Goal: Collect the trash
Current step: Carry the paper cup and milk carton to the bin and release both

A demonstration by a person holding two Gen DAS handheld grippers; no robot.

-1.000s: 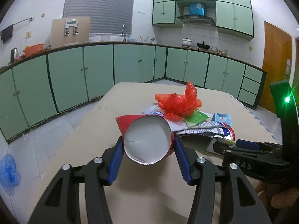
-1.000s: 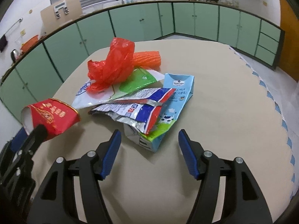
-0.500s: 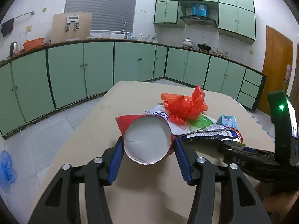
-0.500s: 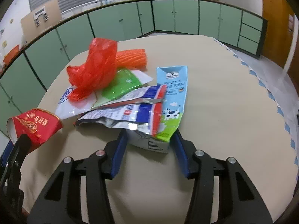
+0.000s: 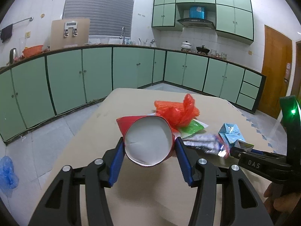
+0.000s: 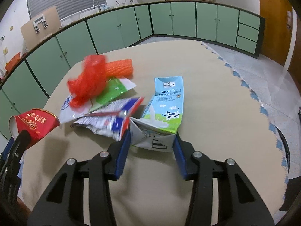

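The milk carton lies flat on the tan surface, long axis running away from the right claw — whose jaws are closing on its folded near end. A crumpled wrapper crowds its left side. The left claw is clamped on a red paper cup, mouth toward the camera.

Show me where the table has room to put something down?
Bare tabletop lies between the milk carton and the scalloped table edge. The far end beyond the orange foam net is free too. It is crowded around the red plastic bag and the snack wrappers, piled touching the carton.
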